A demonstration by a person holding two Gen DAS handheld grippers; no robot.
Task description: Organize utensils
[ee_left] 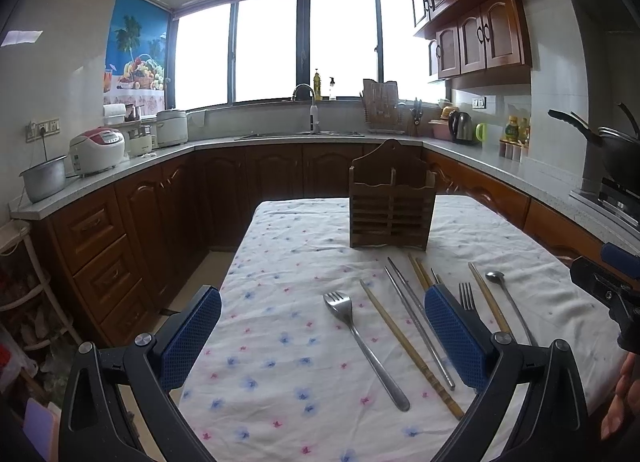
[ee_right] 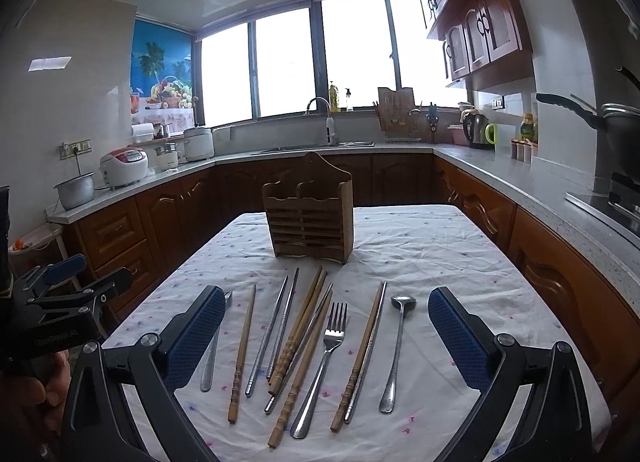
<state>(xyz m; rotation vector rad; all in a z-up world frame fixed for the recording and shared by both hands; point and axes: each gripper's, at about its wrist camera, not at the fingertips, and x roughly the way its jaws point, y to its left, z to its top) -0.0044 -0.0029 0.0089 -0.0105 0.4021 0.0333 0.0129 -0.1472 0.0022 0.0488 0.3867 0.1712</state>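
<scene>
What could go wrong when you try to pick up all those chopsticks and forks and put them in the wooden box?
The chopsticks in the middle lie crossed over each other, so grabbing one could drag or flick its neighbours. The wooden holder stands free on a wrinkled tablecloth, so a bump might tip it. The spoon lies flat on the cloth, so the open right gripper might pinch fabric too.
</scene>
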